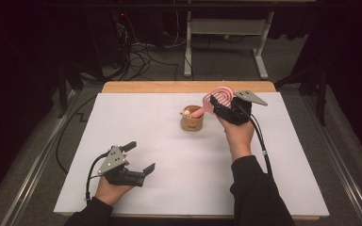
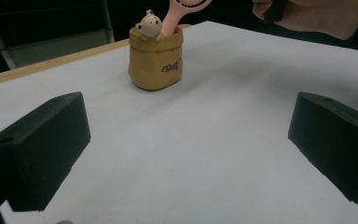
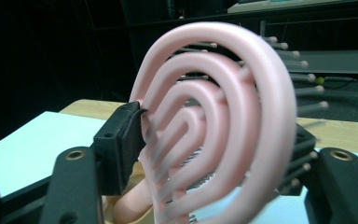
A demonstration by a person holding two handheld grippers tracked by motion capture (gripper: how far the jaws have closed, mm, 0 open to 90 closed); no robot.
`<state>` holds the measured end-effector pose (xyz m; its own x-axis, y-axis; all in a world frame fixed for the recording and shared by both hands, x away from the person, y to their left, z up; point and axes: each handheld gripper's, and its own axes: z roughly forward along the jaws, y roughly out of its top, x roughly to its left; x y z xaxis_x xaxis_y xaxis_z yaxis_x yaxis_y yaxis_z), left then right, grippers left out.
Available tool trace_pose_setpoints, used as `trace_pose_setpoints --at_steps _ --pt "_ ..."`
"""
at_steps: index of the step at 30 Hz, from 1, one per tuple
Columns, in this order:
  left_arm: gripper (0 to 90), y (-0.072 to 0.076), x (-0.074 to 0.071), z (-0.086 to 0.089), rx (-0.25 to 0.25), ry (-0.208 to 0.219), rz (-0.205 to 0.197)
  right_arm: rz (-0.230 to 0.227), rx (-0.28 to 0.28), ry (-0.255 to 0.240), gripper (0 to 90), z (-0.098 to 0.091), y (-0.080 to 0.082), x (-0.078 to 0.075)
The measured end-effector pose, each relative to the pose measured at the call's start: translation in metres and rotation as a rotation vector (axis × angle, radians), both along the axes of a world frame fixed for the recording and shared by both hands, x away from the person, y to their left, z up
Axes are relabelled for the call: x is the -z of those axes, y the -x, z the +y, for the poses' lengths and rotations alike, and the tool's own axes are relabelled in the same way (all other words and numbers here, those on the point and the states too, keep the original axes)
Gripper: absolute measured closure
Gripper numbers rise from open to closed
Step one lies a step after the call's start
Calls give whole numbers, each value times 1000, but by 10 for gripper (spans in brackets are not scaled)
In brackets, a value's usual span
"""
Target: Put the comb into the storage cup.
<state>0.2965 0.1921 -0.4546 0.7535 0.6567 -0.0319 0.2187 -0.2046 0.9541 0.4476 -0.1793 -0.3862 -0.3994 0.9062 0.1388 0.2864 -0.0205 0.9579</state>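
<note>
High view: right claw point(image 1: 218, 104) is pinching the head of the pink hairbrush point(image 1: 215, 100), whose handle is leaning down into the tan holder point(image 1: 191, 121) near the far middle of the bench point(image 1: 273, 141)
Left claw: left claw point(image 1: 140, 157) is resting near the front left with its jaws spread wide and holding nothing
Risk, tipping: the holder is looking small and light, so any sideways drag on the handle is likely tilting it over
Risk, slipping: the jaws are pressing on thin open loops, so the brush head may be twisting or popping free
Brush: smooth pink plastic, concentric arched loops, thin dark bristles with small ball tips, rounded handle
Holder: sack-shaped, matte tan, dark lettering on the side, a little bear figure point(image 2: 149, 25) on its rim
Bench surface: flat white sheet over a wooden top
</note>
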Motion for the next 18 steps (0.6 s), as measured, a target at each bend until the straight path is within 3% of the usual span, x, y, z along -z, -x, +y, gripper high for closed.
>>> trace_pose_setpoints --at_steps 18 --pt "0 0 0 -1 2 -5 -2 3 -11 22 187 -7 1 3"
